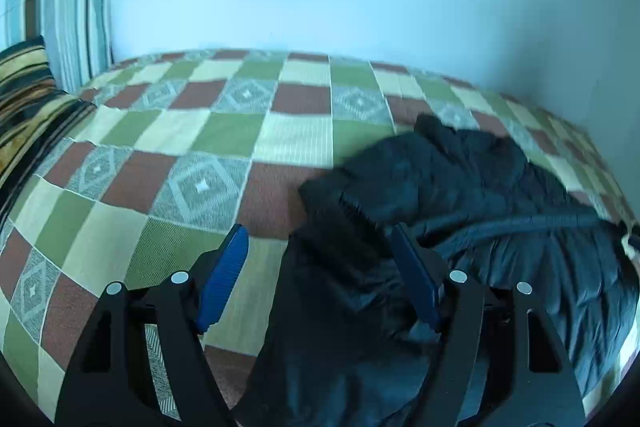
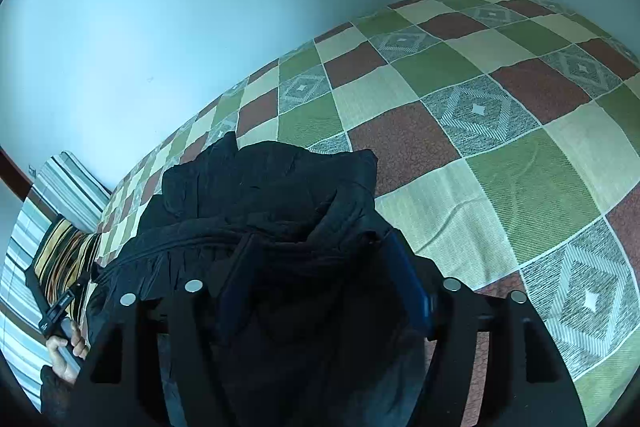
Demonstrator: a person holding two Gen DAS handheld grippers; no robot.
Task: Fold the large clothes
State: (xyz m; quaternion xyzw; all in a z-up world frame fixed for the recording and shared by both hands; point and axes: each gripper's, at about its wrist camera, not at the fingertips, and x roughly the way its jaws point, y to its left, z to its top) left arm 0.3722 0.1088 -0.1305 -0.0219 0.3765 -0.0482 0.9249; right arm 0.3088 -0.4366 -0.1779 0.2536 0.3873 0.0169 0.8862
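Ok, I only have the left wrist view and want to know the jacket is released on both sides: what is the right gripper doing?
Observer: The right gripper stands open, jaws wide, with the black jacket bunched loosely between its fingers.
Operator: Is anything lying on the bed to the right of the jacket?
Observer: Only the checked bedspread shows there, running up to the wall corner.
Operator: Does that view catch the left side at all?
Observer: Just a hand at the lower left edge, wrapped around a black handle beside the jacket.
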